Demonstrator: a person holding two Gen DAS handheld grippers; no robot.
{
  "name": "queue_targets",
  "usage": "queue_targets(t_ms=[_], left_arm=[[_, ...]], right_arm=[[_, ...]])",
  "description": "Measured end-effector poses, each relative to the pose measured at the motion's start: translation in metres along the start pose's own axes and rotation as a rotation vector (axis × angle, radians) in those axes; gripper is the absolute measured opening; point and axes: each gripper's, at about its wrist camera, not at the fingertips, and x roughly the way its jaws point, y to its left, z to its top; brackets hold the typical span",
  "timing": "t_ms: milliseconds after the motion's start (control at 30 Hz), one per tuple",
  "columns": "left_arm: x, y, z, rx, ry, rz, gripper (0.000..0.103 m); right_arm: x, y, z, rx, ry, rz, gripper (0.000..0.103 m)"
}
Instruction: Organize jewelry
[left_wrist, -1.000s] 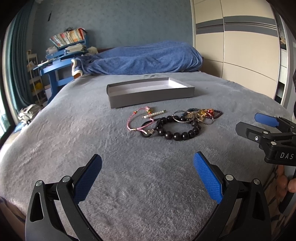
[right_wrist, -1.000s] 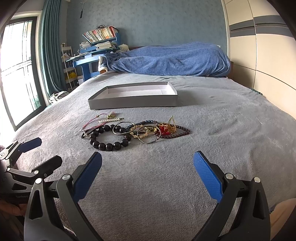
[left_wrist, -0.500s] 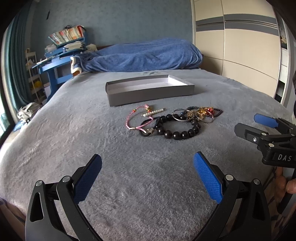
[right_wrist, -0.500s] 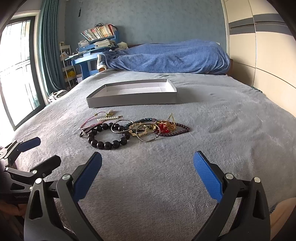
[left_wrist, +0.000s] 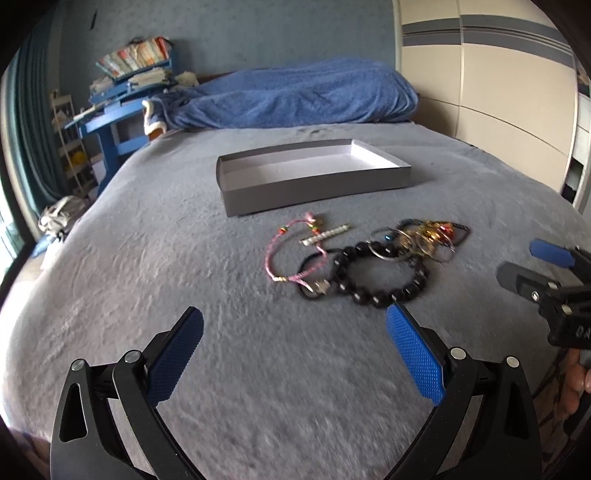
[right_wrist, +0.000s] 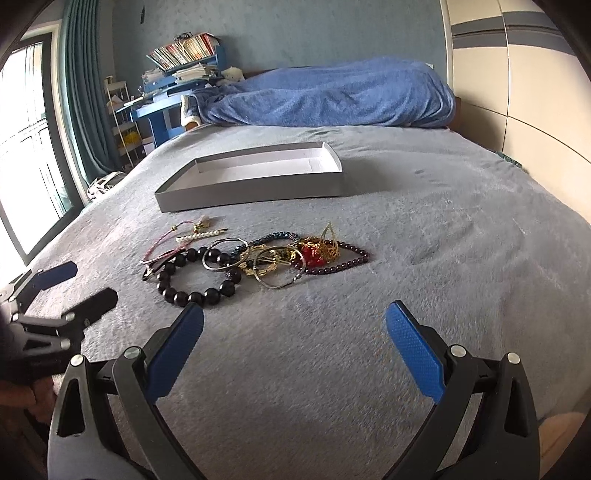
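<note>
Lying in a tangled heap just in front of the empty tray (right_wrist: 251, 190), the jewelry (right_wrist: 258, 258) is all unsorted, while the left gripper (left_wrist: 291, 350) and right gripper (right_wrist: 295, 347) hover wide apart, holding nothing.

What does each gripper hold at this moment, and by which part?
Nothing is held. The left gripper and the right gripper are both open over the grey blanket, short of the jewelry pile.
</note>
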Motion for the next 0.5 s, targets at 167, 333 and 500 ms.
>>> queue_targets(t_ms=[167,333,500], left_arm=[[0.023,0.018,0.022,-0.072,0.051,-0.009,0.098],[0.048,0.031,0.037,-0.097,0.111,-0.007,0.097],[0.058,0.042,0.046,-0.112,0.122,-0.024,0.096]], right_arm=[[0.012,-0.007,0.009,-0.011,0.038,-0.009,0.098],[0.028,-0.022,0.023,0.017,0.070,0.008,0.098],[0.043,-0.041,0.040,0.057,0.071,0.018,0.091]])
